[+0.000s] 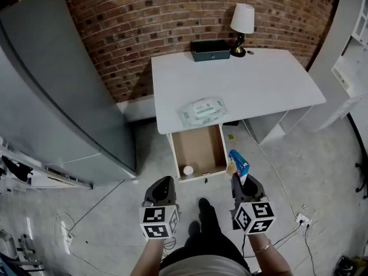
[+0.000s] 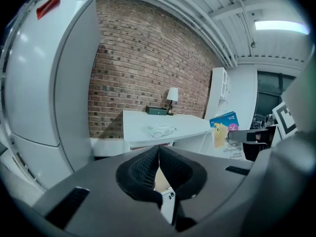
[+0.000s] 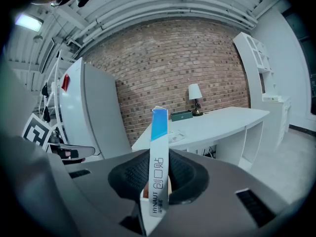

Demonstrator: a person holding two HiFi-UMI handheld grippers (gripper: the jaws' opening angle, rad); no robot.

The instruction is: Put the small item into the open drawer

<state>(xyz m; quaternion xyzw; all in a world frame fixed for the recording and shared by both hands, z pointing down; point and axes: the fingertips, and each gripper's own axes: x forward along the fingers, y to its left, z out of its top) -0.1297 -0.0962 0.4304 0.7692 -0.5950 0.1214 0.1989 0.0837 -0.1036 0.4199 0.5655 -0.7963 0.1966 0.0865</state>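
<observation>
A slim blue and white box (image 1: 239,161) stands upright between the pads of my right gripper (image 1: 237,181), which is shut on it; it shows edge-on in the right gripper view (image 3: 159,157) and from the side in the left gripper view (image 2: 225,130). The open wooden drawer (image 1: 198,145) juts out from under the white table (image 1: 253,85), just ahead and left of the box. A small white round item (image 1: 188,170) lies in the drawer's front left corner. My left gripper (image 1: 164,183) hangs in front of the drawer, its jaws shut with nothing between them.
A pack of wet wipes (image 1: 202,111) lies on the table above the drawer. A black box (image 1: 210,50) and a lamp (image 1: 242,22) stand at the table's back by the brick wall. A grey fridge (image 1: 52,91) stands left, white shelves (image 1: 351,68) right; cables cross the floor.
</observation>
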